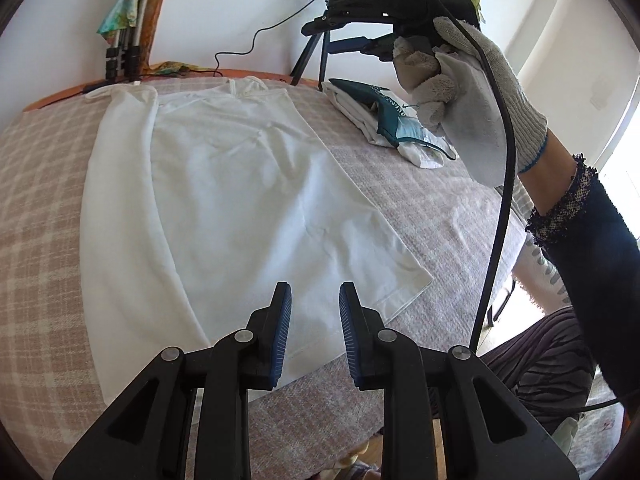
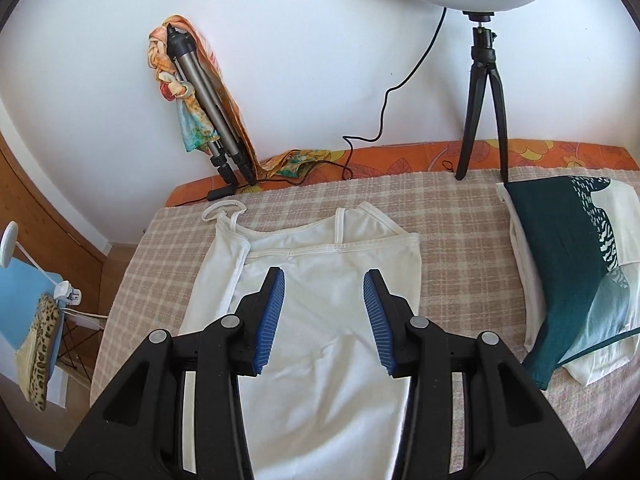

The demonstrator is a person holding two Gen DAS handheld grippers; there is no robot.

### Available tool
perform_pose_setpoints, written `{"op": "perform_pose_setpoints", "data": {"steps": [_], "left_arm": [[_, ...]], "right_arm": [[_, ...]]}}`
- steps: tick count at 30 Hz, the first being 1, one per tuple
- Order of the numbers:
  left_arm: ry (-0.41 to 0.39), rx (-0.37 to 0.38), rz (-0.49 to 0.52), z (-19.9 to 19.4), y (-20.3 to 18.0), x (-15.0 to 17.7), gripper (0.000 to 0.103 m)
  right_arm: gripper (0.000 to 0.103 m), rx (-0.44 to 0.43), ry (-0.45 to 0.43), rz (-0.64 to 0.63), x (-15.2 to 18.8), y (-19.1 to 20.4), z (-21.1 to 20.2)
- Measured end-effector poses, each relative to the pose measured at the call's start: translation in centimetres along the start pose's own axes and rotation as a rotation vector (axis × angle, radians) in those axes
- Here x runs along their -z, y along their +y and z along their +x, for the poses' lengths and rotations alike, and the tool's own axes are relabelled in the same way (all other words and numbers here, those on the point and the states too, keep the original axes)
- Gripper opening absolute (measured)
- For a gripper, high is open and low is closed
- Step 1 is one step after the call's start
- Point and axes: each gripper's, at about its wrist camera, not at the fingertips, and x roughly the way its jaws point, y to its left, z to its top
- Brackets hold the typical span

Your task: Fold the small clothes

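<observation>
My left claw (image 1: 315, 304) and right claw (image 2: 324, 292) both hang spread and empty over the white top (image 2: 320, 320) — it lies flat on the checked bed cover (image 2: 460, 240), one side already folded in — beside the folded stack (image 2: 568, 280).

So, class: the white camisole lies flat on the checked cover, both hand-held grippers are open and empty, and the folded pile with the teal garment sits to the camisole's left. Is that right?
Not quite. The folded pile sits to the right of the white camisole, as the right wrist view shows. The rest holds: left hand-held gripper and right hand-held gripper are open and empty.
</observation>
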Motion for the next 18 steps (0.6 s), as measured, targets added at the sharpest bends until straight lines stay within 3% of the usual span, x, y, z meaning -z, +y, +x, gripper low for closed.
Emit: {"op": "perform_pose_setpoints", "data": {"steps": [5, 11, 13, 15, 18], "left_arm": [[0.017, 0.027, 0.07, 1.6, -3.2, 0.0, 0.023], [0.052, 0.05, 0.182, 4.2, -7.5, 0.2, 0.023], [0.054, 0.04, 0.233, 4.9, -9.0, 0.3, 0.031], [0.049, 0.029, 0.266, 5.7, -10.0, 0.4, 0.046], [0.067, 0.025, 0.294, 7.2, -11.0, 0.6, 0.047]], "right_arm": [[0.05, -0.015, -0.038, 0.038, 0.9, -3.9, -2.6], [0.052, 0.009, -0.01, 0.032, 2.7, -7.0, -3.5], [0.052, 0.021, -0.003, 0.049, 3.3, -8.1, -3.6], [0.052, -0.002, 0.01, 0.086, 3.7, -9.3, -3.4], [0.052, -0.018, 0.026, 0.121, 4.1, -10.3, -2.8]]}}
